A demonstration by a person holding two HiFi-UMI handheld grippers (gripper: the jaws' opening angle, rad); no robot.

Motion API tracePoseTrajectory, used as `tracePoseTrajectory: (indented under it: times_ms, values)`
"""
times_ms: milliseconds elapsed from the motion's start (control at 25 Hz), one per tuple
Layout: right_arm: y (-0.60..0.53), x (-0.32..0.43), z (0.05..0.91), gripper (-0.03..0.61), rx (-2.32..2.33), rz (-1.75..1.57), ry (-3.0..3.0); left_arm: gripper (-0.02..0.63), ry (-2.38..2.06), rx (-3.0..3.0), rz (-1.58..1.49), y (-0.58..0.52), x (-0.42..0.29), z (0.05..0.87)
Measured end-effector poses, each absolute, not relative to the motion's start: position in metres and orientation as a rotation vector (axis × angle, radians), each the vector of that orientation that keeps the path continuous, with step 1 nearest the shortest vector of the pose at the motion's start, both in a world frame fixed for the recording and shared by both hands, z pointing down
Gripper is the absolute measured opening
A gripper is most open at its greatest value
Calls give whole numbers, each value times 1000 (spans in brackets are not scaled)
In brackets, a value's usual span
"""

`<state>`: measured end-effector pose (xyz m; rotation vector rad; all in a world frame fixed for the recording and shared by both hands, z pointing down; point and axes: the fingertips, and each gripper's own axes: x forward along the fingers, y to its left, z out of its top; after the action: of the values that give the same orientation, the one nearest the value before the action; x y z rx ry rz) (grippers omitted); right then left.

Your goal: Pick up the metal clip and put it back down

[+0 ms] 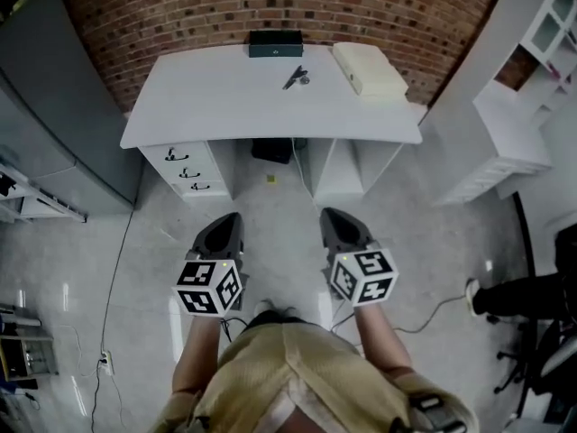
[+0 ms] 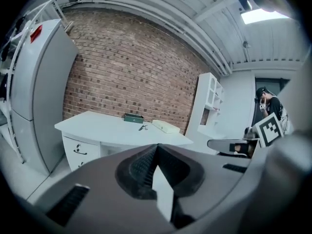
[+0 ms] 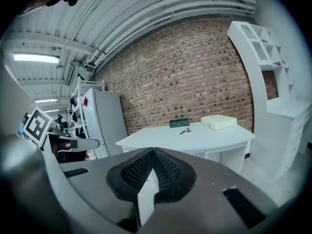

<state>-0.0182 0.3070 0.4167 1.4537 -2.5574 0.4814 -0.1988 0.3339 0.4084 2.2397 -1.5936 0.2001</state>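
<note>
The metal clip [image 1: 296,78] lies on the white desk [image 1: 225,97] toward its far middle, small and dark; it also shows as a speck in the left gripper view [image 2: 142,127] and the right gripper view [image 3: 184,130]. Both grippers are held over the floor, well short of the desk. My left gripper [image 1: 225,228] has its jaws closed together with nothing between them [image 2: 155,150]. My right gripper [image 1: 336,224] is shut and empty too [image 3: 152,155].
A dark green box [image 1: 276,43] stands at the desk's back edge and a cream box [image 1: 368,69] lies at its right. A grey fridge [image 1: 54,106] stands left, white shelving [image 1: 532,70] right. A person's shoe and leg [image 1: 514,294] are at the right. Cables lie on the floor.
</note>
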Motion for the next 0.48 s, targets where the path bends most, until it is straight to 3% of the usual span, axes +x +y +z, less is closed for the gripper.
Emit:
tracePoseTrajectory:
  times_ms: [480]
  values:
    - [304, -11, 445, 4, 1404, 575, -2536, 2, -1576, 2243, 161, 346, -185, 422]
